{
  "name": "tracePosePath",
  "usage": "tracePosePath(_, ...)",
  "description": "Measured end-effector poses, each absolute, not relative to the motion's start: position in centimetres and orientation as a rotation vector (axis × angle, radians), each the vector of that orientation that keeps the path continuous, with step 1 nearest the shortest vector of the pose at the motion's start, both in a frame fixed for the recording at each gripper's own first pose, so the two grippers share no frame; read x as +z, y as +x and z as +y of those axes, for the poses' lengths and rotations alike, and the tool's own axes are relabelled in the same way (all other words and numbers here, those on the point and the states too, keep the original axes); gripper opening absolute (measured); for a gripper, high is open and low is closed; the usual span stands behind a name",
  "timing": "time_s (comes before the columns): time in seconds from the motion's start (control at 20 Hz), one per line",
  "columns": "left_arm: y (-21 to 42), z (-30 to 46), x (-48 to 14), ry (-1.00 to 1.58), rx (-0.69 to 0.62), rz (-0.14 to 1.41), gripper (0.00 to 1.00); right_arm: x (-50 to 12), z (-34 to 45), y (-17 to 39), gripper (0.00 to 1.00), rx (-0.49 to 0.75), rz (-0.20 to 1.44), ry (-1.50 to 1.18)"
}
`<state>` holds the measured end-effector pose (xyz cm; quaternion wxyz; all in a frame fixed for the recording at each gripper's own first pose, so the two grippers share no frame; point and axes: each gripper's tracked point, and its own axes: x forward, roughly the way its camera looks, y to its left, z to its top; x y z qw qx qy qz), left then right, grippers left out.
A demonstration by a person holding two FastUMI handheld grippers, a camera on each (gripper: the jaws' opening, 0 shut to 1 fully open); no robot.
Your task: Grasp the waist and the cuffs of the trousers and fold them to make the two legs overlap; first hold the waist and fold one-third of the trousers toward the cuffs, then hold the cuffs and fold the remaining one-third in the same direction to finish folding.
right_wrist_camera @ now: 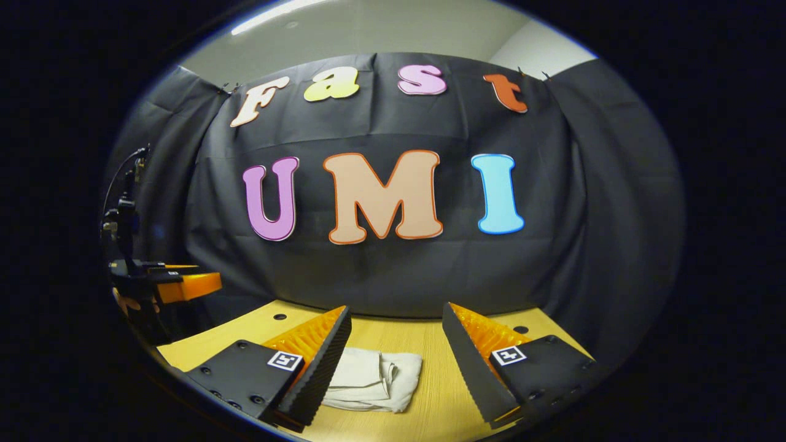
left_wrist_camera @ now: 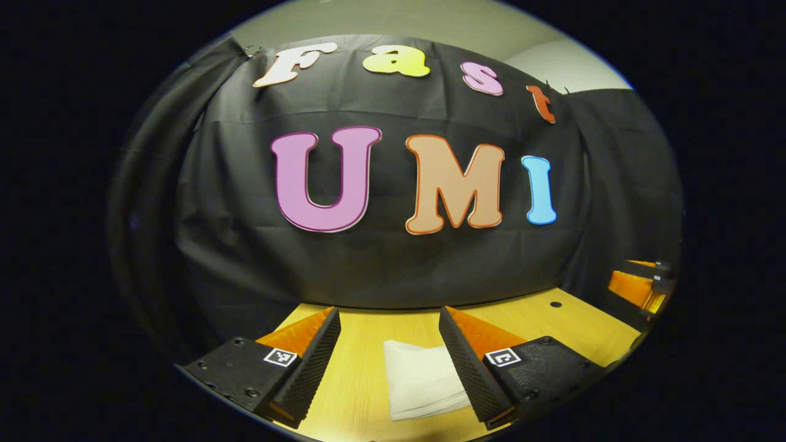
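The trousers [left_wrist_camera: 424, 380] lie folded into a compact pale bundle on the bench [left_wrist_camera: 362, 374]. In the left gripper view the bundle sits between the two jaws of the left gripper [left_wrist_camera: 390, 362], closer to the right-hand jaw, which covers its right edge; its long axis runs away from the camera, along the line of the jaws. The cloth there is off-white, soft and flat-faced, with straight folded edges and a squared near corner. In the right gripper view the trousers [right_wrist_camera: 374, 380] lie low and to the left between the jaws of the right gripper [right_wrist_camera: 396, 362], partly tucked behind the left-hand jaw, with rounded, layered folds and a bunched end pointing toward the right-hand jaw.

Both grippers stand with jaws wide apart, holding nothing and clear of the cloth. The inner jaw faces are finely ribbed; each black jaw body carries a small square marker.

The bench is a light wood-grain surface with small dark round holes [left_wrist_camera: 556, 304]. Black cloth forms the booth wall [right_wrist_camera: 393, 270] behind it, creased and draped, with a pale ceiling above.
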<state>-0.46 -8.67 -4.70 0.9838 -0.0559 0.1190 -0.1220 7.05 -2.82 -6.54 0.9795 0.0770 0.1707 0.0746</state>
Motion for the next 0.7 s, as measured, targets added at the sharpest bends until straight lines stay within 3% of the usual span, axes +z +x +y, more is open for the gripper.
tracePosePath(0.1, -0.5, -7.5, -3.8, -0.110, -0.233, 0.213, 0.95, -6.0, -1.7, 6.8, 0.92, 0.157, 0.337, 0.156)
tracePosePath(0.15, -0.5, -7.2, -3.5, -0.104, -0.228, 0.208, 0.95, -5.8, -1.4, 6.9, 0.96, 0.156, 0.337, 0.162)
tracePosePath(0.3, -0.8, -6.8, -3.4, -0.081, -0.229, 0.203, 0.95, -5.7, -1.2, 6.7, 0.92, 0.136, 0.331, 0.167)
tracePosePath(0.35, -0.9, -6.7, -3.4, -0.068, -0.229, 0.201, 0.95, -5.5, -1.3, 6.9, 0.96, 0.128, 0.324, 0.167)
tracePosePath(0.7, -1.3, -7.2, -3.8, -0.074, -0.249, 0.209, 0.95, -3.7, -2.1, 6.7, 0.96, 0.078, 0.285, 0.152)
